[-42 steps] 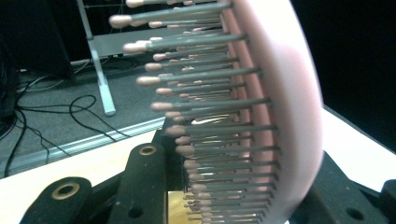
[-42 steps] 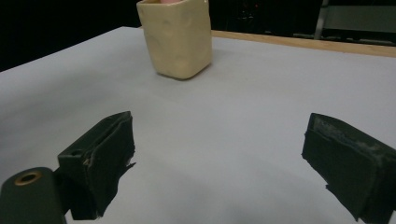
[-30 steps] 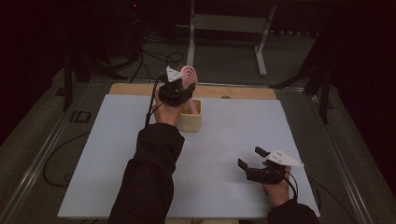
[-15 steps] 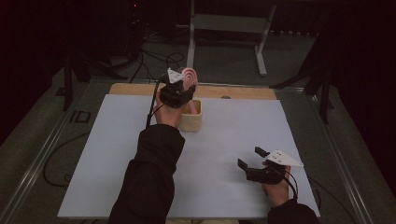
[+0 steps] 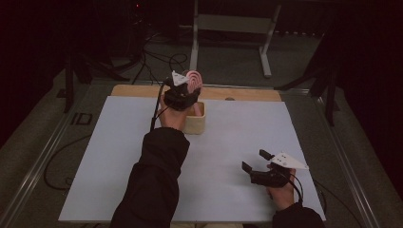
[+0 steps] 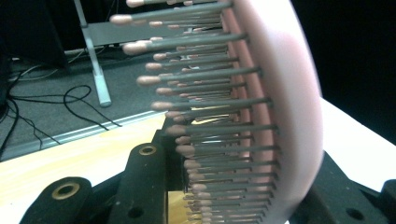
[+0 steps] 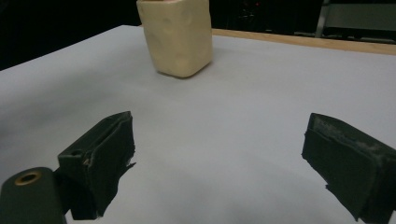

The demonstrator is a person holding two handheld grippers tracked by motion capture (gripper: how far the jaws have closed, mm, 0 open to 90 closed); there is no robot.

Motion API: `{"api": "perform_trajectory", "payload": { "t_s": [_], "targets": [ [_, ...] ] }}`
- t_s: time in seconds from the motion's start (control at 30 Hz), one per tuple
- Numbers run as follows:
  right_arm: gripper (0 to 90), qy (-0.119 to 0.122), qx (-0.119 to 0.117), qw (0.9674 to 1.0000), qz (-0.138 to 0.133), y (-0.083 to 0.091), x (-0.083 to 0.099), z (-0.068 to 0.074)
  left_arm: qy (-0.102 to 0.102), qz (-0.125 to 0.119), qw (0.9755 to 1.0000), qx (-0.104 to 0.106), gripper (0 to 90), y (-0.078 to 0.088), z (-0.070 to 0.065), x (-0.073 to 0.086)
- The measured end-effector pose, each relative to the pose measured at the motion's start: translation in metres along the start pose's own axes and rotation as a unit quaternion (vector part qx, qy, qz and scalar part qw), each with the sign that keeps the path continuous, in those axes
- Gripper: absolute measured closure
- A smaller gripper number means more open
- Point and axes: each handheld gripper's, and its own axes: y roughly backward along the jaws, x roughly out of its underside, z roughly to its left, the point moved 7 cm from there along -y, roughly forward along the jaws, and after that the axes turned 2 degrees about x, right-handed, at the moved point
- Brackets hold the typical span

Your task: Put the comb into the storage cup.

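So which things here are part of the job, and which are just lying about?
In the job: hairbrush, clamped in the left gripper; beige holder beneath it.

Lying about: right gripper, open over the white mat; cables and metal stand on the floor behind.

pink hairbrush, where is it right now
The pink hairbrush is clamped in the left tongs, held over the cream cup near the table's far edge.

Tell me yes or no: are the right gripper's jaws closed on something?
No, in the right gripper view the right gripper has its jaws wide apart, with bare white table between them.
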Motion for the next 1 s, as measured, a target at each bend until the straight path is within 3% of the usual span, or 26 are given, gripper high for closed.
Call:
{"api": "perform_trajectory", "payload": {
  "t_s": [0.53, 1.0],
  "targets": [
    [9.2, 0.001, 0.001, 1.0, 0.002, -0.001, 0.001, 0.0, 0.028, 0.007, 0.9996, -0.001, 63.8, -0.004, 0.009, 0.019],
    [9.2, 0.0, 0.0, 1.0, 0.002, -0.001, 0.001, -0.001, 0.019, 0.02, 0.9996, 0.007, 63.6, -0.012, 0.0, 0.028]
  ]
}}
